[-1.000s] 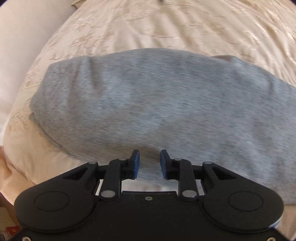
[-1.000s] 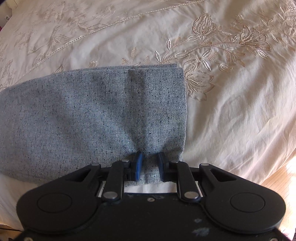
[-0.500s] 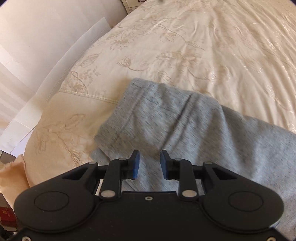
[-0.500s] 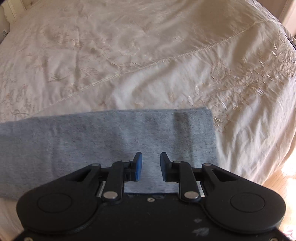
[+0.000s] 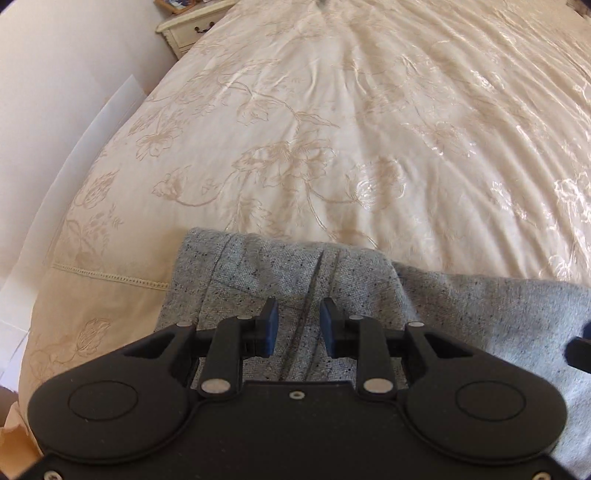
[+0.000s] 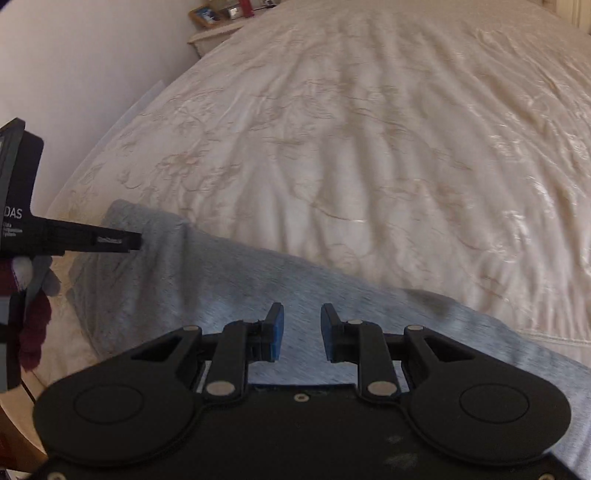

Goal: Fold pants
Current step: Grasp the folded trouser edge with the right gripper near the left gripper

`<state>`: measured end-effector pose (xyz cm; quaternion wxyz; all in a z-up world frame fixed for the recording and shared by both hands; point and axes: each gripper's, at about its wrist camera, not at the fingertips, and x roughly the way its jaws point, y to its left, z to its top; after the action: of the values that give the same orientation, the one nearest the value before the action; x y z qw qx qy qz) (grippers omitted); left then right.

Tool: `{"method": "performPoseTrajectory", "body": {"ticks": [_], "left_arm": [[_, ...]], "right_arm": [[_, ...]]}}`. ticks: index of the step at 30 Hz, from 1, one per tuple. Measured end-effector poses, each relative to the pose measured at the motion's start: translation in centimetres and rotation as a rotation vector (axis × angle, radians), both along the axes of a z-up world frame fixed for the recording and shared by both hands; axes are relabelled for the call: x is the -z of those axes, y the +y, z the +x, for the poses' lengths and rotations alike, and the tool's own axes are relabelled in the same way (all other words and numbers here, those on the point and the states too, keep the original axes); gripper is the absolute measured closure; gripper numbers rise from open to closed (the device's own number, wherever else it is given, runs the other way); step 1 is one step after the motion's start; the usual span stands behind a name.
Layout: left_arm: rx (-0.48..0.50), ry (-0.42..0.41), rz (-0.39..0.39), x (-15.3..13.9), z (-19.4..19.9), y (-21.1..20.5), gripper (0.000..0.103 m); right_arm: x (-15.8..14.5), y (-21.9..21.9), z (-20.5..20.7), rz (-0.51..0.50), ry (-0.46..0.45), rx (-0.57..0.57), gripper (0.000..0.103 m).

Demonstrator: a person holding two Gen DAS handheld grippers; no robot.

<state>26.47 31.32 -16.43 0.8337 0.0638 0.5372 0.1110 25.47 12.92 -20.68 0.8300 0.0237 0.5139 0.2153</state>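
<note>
Lying beneath both grippers' parted, empty fingers (image 5: pixel 271 325), grey pants (image 5: pixel 369 288) cover the bedspread (image 5: pixel 332 129).

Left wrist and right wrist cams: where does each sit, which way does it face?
Left wrist: on the left gripper, angled down at the grey pants on the bedspread; own open fingers show.
Right wrist: on the right gripper, same downward look; own open fingers plus the left gripper at left.
Shared: pants, bedspread, nightstand.

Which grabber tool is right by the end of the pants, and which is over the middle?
The left tool is by the pants' end; the right tool hovers mid-length.
</note>
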Motion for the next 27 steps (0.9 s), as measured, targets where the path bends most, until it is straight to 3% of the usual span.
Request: {"method": "performPoseTrajectory", "body": {"ticks": [3, 6, 8, 10, 12, 15, 17, 18, 21, 24, 27], "left_arm": [[-0.005, 0.044, 0.017, 1.9, -1.6, 0.8, 0.066], [0.003, 0.043, 0.0, 2.4, -4.4, 1.9, 0.065], [0.015, 0.048, 0.011, 2.3, -6.0, 1.9, 0.065], [0.025, 0.06, 0.013, 2.3, -7.2, 1.8, 0.065], [0.023, 0.072, 0.009, 2.4, -7.9, 1.7, 0.065], [-0.004, 0.105, -0.019, 2.2, -8.0, 2.0, 0.065], [-0.024, 0.112, -0.045, 2.1, -7.9, 2.3, 0.066], [-0.032, 0.118, -0.055, 2.2, -7.7, 2.4, 0.066], [-0.039, 0.14, -0.072, 2.6, -7.3, 2.7, 0.068], [-0.028, 0.165, -0.07, 2.6, -7.0, 2.5, 0.072], [-0.005, 0.18, -0.063, 2.7, -6.9, 2.5, 0.072]], "right_arm": [[2.3, 3.9, -0.3, -0.05, 0.033, -0.055, 0.079], [5.5, 5.5, -3.0, -0.111, 0.149, -0.154, 0.078], [5.6, 5.7, -6.1, -0.156, 0.07, -0.256, 0.078], [5.4, 5.4, -8.0, -0.172, 0.078, -0.334, 0.078], [4.8, 4.1, -8.4, -0.143, 0.112, -0.334, 0.08], [3.1, 0.8, -6.4, -0.095, 0.162, -0.219, 0.083], [1.1, -1.6, -4.2, -0.04, 0.11, -0.086, 0.082], [0.1, -2.9, -2.8, -0.02, 0.083, -0.021, 0.077], [-1.2, -5.6, 1.9, -0.016, 0.057, 0.132, 0.077], [-0.2, -7.4, 5.9, -0.054, 0.102, 0.222, 0.073], [2.3, -9.4, 8.4, -0.044, 0.211, 0.276, 0.072]]}}
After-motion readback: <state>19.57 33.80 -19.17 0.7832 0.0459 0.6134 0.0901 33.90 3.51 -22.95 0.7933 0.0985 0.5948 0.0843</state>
